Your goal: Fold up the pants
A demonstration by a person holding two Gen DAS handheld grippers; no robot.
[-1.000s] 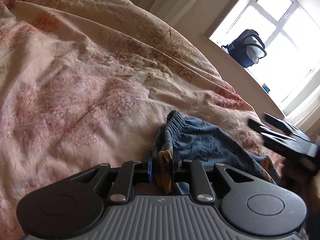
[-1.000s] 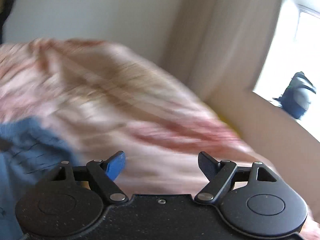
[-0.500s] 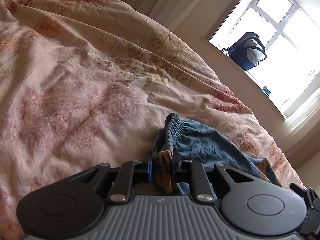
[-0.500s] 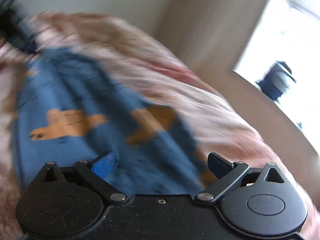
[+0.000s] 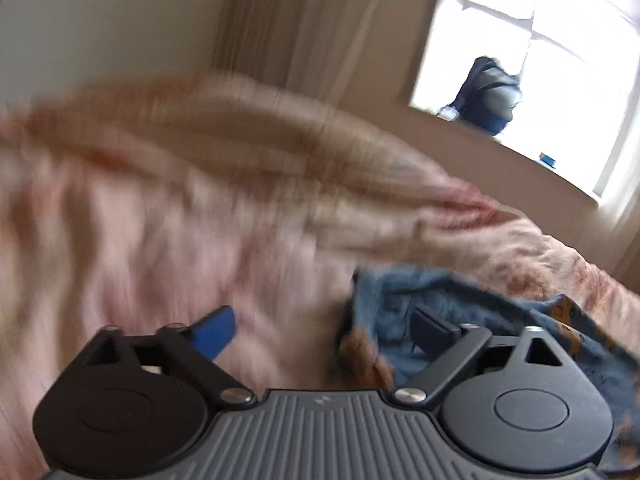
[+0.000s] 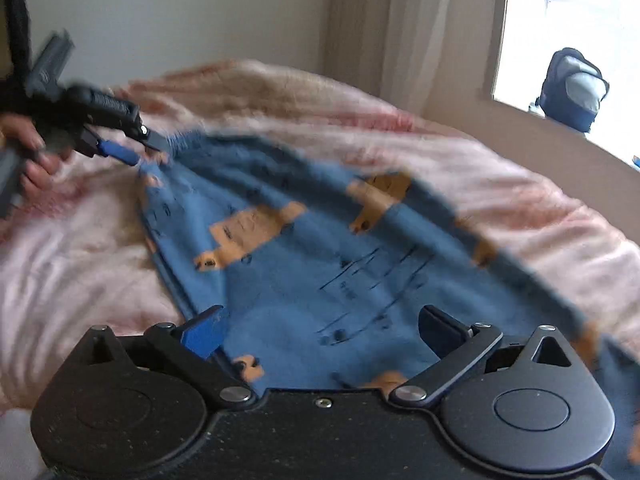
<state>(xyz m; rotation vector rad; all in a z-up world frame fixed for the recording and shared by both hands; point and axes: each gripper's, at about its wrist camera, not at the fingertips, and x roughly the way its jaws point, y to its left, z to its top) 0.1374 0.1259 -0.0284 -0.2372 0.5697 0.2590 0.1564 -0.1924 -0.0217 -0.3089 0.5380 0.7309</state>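
Since 0.5 s ago L gripper (image 5: 324, 330) let go of waistband, now spread wide w/ nothing between fingers, pants (image 6: 320, 248) lying flat on bedspread (image 6: 500, 184) (prob. laid out for folding), R gripper (image 6: 320, 330) also wide apart, hovering over cloth.

soft cloth against matt black plastic

the pants (image 6: 304, 248) are blue printed knit cloth with tan patches, lying on a pink floral bedspread (image 6: 500, 184) of crumpled woven cloth. the right gripper (image 6: 320, 330) is matt, speckled black plastic with shiny metal pivot pins; the left gripper (image 5: 324, 330) has a ribbed grey plastic body. sheer cloth curtain (image 5: 320, 28); padded fabric backpack (image 6: 574, 88).
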